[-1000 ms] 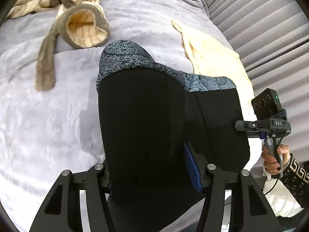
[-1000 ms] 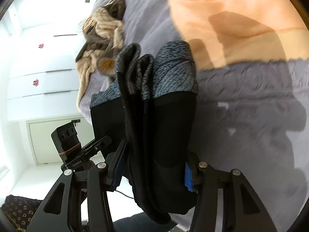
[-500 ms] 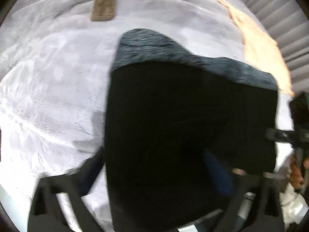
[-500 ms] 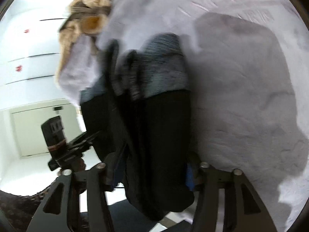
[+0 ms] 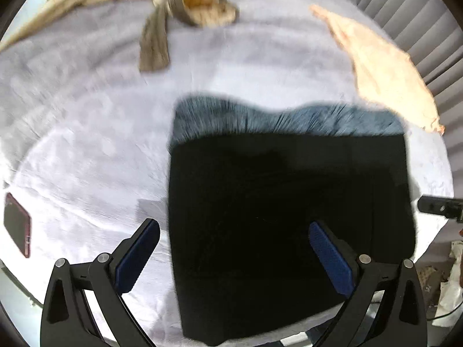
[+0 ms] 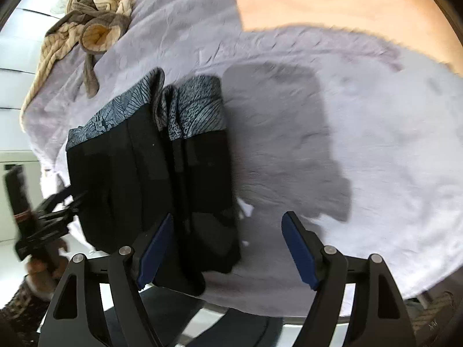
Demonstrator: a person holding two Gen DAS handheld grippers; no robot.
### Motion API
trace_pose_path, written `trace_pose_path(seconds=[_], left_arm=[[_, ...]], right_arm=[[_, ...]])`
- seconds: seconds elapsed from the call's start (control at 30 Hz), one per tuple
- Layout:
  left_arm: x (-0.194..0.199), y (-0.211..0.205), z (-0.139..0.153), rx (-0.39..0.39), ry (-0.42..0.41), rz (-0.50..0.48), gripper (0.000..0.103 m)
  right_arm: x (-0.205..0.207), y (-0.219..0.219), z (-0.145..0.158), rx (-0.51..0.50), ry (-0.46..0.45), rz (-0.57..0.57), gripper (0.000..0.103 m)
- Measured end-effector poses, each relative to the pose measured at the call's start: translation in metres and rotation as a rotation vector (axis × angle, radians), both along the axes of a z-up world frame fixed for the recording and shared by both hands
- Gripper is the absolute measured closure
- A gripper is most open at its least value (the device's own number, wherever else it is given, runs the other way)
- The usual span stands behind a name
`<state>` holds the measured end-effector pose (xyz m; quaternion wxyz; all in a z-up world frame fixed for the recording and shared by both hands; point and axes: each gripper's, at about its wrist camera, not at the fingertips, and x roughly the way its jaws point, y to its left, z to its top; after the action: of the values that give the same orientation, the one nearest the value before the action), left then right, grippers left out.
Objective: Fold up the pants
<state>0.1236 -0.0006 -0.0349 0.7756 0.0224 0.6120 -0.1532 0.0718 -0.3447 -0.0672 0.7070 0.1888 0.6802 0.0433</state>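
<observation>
The folded black pants (image 5: 286,217) with a blue-grey patterned band lie flat on the lilac bedspread (image 5: 86,144). In the right wrist view the pants (image 6: 150,170) show as a stacked fold. My left gripper (image 5: 234,248) is open above the pants' near left edge, holding nothing. My right gripper (image 6: 228,245) is open over the pants' right near corner, holding nothing. The other gripper shows at the right edge of the left view (image 5: 439,206) and at the left of the right view (image 6: 43,219).
A pile of beige striped and brown clothes (image 5: 185,3) lies at the far side of the bed. A cream garment (image 5: 379,66) lies at the far right by the grey padded headboard (image 5: 419,8). A dark red phone (image 5: 17,224) lies at the left.
Both grippers were shut on the pants held up over the bed. Now the pants lie flat on the bedspread and both grippers have opened and let go.
</observation>
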Motion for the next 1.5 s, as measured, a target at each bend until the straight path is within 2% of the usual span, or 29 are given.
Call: trace_pose_path(seconds=[0.07,0.2,0.23,0.3,0.37,0.53,0.7,0.9,0.97,1.0,1.17,1.33,1.5], left_arm=[[0.0,0.012,0.02,-0.04,-0.038,0.012,0.0],[0.0,0.046,0.044,-0.105,-0.057,0.058,0.0],[0.002,0.04,0.048,-0.109,-0.063,0.072,0.0],[0.006,0.063,0.058,-0.106,-0.088,0.107,0.0],[0.001,0.065,0.064,-0.095,-0.101,0.122,0.0],[0.006,0.078,0.046,-0.016,-0.075,0.108,0.0],[-0.004,0.059,0.023,0.04,0.01,0.036,0.0],[-0.021,0.024,0.014,0.076,0.03,0.001,0.0],[-0.027,0.012,0.013,0.105,0.031,-0.004,0.0],[-0.029,0.009,0.013,0.112,0.033,-0.006,0.0],[-0.043,-0.011,0.016,0.14,0.043,-0.001,0.0],[-0.055,-0.025,0.019,0.179,0.029,-0.017,0.0],[-0.063,-0.033,0.026,0.185,0.015,-0.005,0.0]], right_arm=[[-0.008,-0.001,0.006,-0.013,-0.013,-0.031,0.02],[-0.023,-0.001,0.012,-0.016,-0.041,-0.098,0.02],[-0.026,0.001,0.014,-0.01,-0.049,-0.117,0.02],[-0.03,0.006,0.014,-0.007,-0.057,-0.145,0.02],[-0.031,0.014,0.013,-0.011,-0.061,-0.169,0.02],[-0.03,0.039,0.013,-0.034,-0.067,-0.193,0.02],[-0.04,0.05,0.019,-0.043,-0.062,-0.214,0.02],[-0.032,0.071,0.023,-0.104,-0.046,-0.159,0.015],[-0.027,0.076,0.024,-0.119,-0.046,-0.138,0.01],[-0.025,0.077,0.025,-0.125,-0.049,-0.128,0.0],[-0.019,0.085,0.031,-0.192,-0.064,-0.046,0.0],[-0.023,0.084,0.033,-0.205,-0.063,-0.006,0.0],[-0.028,0.08,0.029,-0.213,-0.038,0.006,0.0]])
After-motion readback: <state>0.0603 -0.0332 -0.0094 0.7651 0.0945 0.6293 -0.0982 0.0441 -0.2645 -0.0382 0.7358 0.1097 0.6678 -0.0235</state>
